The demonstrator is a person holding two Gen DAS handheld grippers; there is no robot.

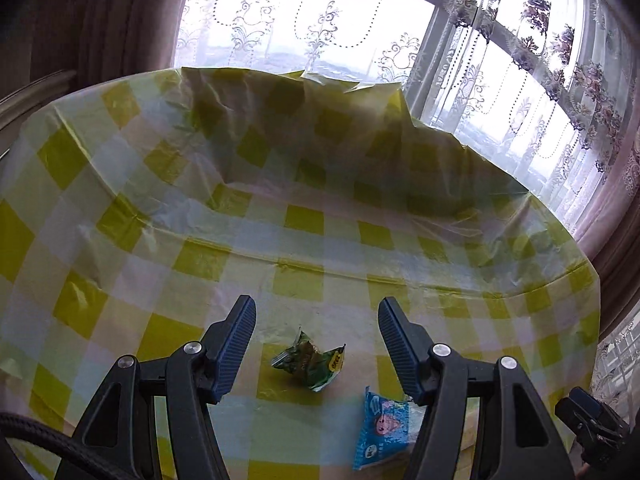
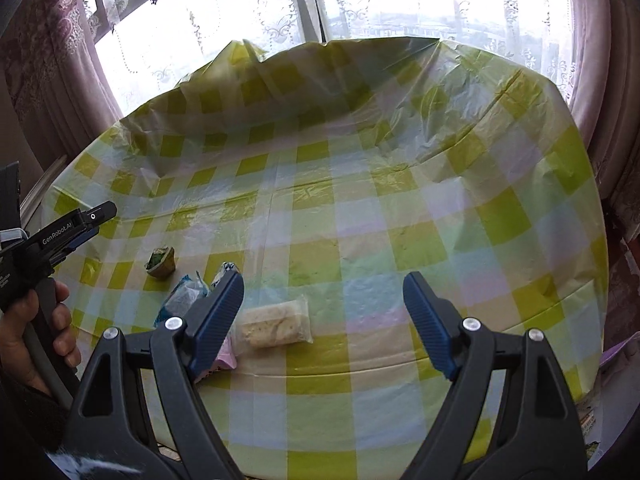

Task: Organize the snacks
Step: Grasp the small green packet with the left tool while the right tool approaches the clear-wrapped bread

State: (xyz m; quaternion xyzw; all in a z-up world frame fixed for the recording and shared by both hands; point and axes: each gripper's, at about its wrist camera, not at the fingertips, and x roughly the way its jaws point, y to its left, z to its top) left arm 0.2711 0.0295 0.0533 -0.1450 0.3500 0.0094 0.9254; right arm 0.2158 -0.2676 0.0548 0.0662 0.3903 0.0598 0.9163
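Here the left gripper (image 1: 316, 312) is hanging over the checked tablecloth (image 1: 304, 216) with its jaws apart and nothing between them; a crumpled green snack packet (image 1: 310, 362) is lying just beneath the gap, and a blue packet (image 1: 380, 432) is sitting nearer, to its right. The right gripper (image 2: 323, 290) is also standing wide and empty, with a clear packet of pale biscuits (image 2: 276, 322) lying near its left finger and a pink packet (image 2: 224, 356) peeking out behind it.

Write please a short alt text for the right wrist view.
The open right gripper hovers over a yellow-checked tablecloth, with a clear packet of pale biscuits just past its left finger. Farther left lie a blue packet and a green packet.
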